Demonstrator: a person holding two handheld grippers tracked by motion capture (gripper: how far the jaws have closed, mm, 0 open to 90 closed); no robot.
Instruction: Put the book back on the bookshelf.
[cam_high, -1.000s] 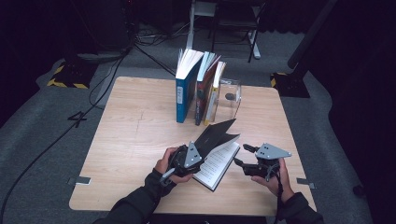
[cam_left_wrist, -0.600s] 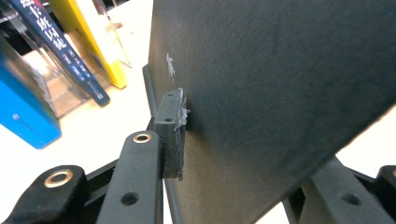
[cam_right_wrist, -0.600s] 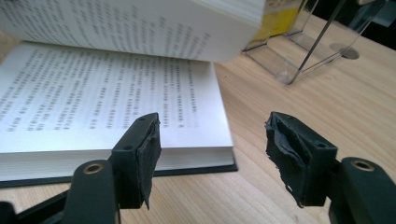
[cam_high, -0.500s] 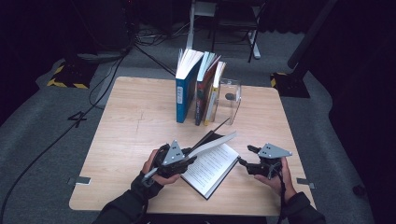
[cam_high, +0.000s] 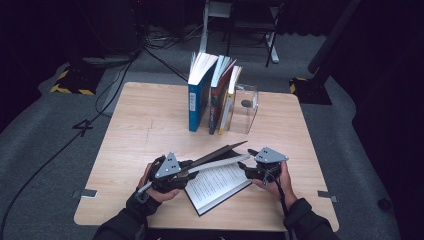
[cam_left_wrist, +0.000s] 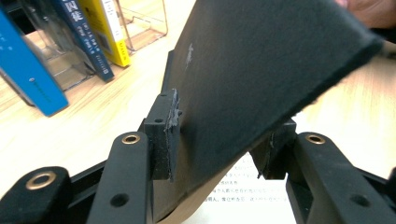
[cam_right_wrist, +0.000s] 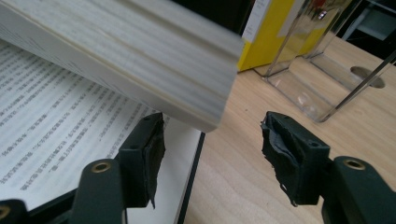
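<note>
Your open book (cam_high: 216, 184) shows white pages printed with rows of small black text, under a matte black cover (cam_left_wrist: 261, 60). At twelve o'clock from it stand a bright blue book (cam_high: 197, 102), a dark navy one (cam_left_wrist: 81, 39) and a yellow one (cam_high: 227, 107), beside a clear stand (cam_high: 245, 110). Your table (cam_high: 145, 130) is pale wood grain. Both grippers (cam_high: 172, 172) (cam_high: 260, 165) are black with grey plates and brass-coloured rivets.

An open book (cam_high: 216, 186) lies at the table's (cam_high: 145, 130) near edge between the left gripper (cam_high: 186, 169) and right gripper (cam_high: 248, 167) — behind it, mid-table, upright books (cam_high: 200, 97) stand just left of a clear box (cam_high: 243, 110).
</note>
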